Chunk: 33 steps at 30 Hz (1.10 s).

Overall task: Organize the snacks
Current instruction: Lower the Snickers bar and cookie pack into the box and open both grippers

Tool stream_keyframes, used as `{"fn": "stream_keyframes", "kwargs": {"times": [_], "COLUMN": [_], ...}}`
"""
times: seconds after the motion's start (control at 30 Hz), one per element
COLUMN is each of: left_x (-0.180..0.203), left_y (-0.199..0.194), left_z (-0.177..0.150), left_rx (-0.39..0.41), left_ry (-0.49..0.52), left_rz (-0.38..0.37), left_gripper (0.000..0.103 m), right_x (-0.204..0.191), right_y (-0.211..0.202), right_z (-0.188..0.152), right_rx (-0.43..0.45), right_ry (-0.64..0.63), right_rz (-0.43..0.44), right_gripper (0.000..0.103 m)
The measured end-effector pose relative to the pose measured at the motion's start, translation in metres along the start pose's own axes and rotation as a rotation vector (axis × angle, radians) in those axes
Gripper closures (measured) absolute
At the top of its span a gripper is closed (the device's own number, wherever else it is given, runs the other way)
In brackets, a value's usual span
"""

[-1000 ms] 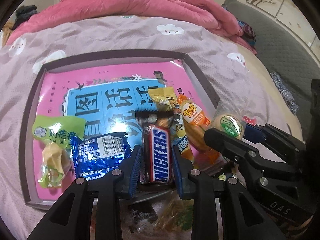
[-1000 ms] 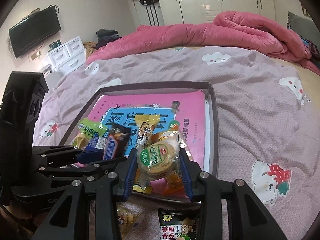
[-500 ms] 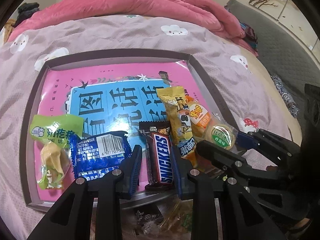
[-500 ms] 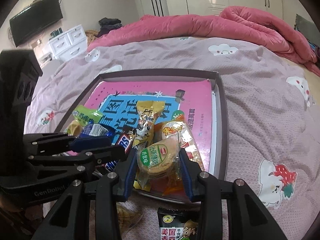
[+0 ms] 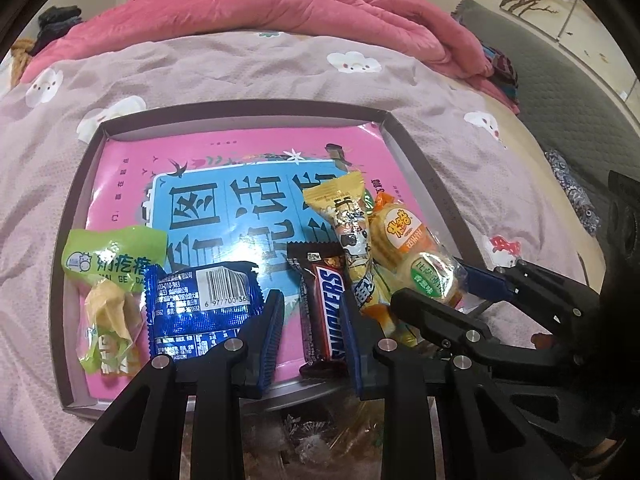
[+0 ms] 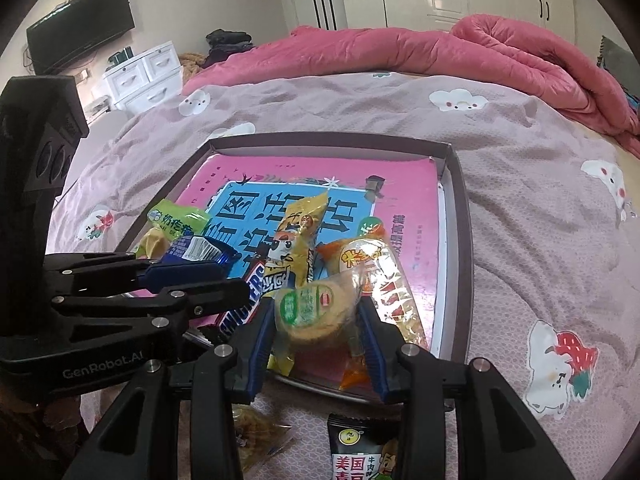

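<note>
While the tray (image 5: 420,168) lies on the bed, the left gripper (image 5: 312,320) pinches the Snickers bar (image 5: 324,312) at its near edge, long axis running near to far; right beside it, the right gripper (image 6: 316,316) clamps the round biscuit pack (image 6: 316,308).
</note>
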<state>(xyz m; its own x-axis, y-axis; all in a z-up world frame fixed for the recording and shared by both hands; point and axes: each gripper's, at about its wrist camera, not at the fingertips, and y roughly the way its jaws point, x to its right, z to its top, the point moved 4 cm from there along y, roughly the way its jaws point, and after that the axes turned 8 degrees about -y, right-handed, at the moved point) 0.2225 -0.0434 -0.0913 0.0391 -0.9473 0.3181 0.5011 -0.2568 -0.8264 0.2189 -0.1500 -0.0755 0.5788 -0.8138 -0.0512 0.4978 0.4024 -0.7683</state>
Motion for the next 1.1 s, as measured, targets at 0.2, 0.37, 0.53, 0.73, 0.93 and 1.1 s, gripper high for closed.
{"fn": "stream_keyframes", "kwargs": {"times": [0.2,0.37,0.53,0.73,0.93,1.1], "left_x": [0.001,0.004,0.006,0.008,0.009,0.010], "left_y": [-0.001,-0.001,-0.001,-0.002,-0.003,-0.005], "left_z": [0.000,-0.001,-0.002,-0.002,-0.002,-0.003], "left_rx": [-0.002,-0.003,-0.008,-0.013,-0.018,-0.019], "left_ry": [0.002,0.007,0.009,0.004,0.002,0.003], "left_rz": [-0.002,-0.005,-0.013,-0.025,-0.032,-0.034], "left_gripper": [0.075,0.075,0.075,0.075,0.075,0.072], "right_x": [0.003,0.004,0.008,0.013,0.015,0.017], "right_y": [-0.003,-0.005,-0.010,-0.012,-0.015,-0.017], "right_z": [0.000,-0.001,-0.001,-0.001,-0.001,-0.001], "right_rx": [0.005,0.008,0.018,0.020,0.029,0.032], "right_ry": [0.017,0.021,0.032,0.046,0.052,0.061], "right_rz": [0.006,0.008,0.008,0.004,-0.003,-0.009], "right_gripper": [0.061,0.061,0.061,0.061,0.061,0.061]}}
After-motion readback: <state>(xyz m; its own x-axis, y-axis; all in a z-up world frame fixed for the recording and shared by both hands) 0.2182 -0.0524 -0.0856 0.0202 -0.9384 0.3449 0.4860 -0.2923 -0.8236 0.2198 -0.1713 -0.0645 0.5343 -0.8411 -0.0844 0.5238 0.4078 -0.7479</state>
